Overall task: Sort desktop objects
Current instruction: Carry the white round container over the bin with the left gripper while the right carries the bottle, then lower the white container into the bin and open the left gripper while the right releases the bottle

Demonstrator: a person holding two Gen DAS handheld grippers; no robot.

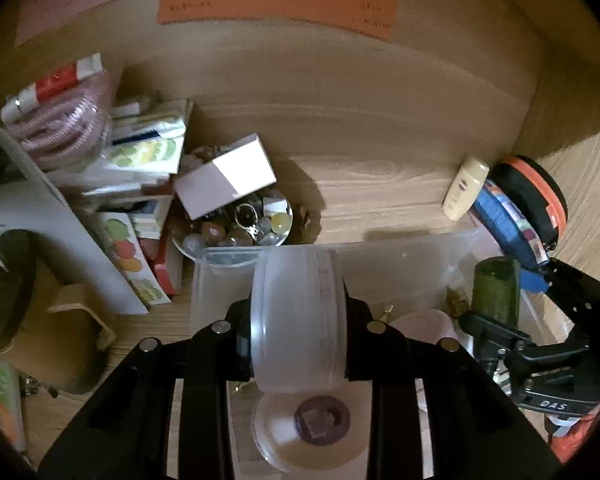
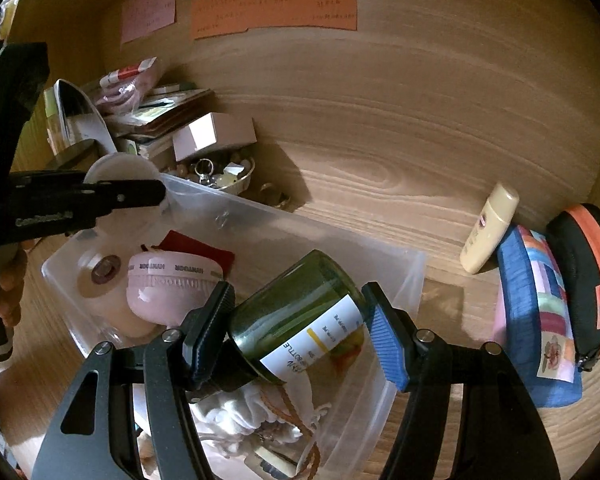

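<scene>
Two views. Left wrist: left gripper (image 1: 299, 322) pinching translucent white tape roll (image 1: 299, 320), roll on edge, hole axis running finger to finger, held above clear plastic bin (image 1: 400, 268); second tape roll (image 1: 312, 432) lying flat in bin below. Right wrist: right gripper (image 2: 296, 336) clamped on green glass bottle (image 2: 300, 316) over bin (image 2: 412, 276); bottle tilted, long axis running lower-left to upper-right, base toward far wall, neck end toward camera, white label facing up.

"BOTTLE" on green bottle (image 2: 300, 316) label; "HYNTOOR" on pink band (image 2: 172, 268); "DAS" on clamp (image 1: 552, 404).
</scene>
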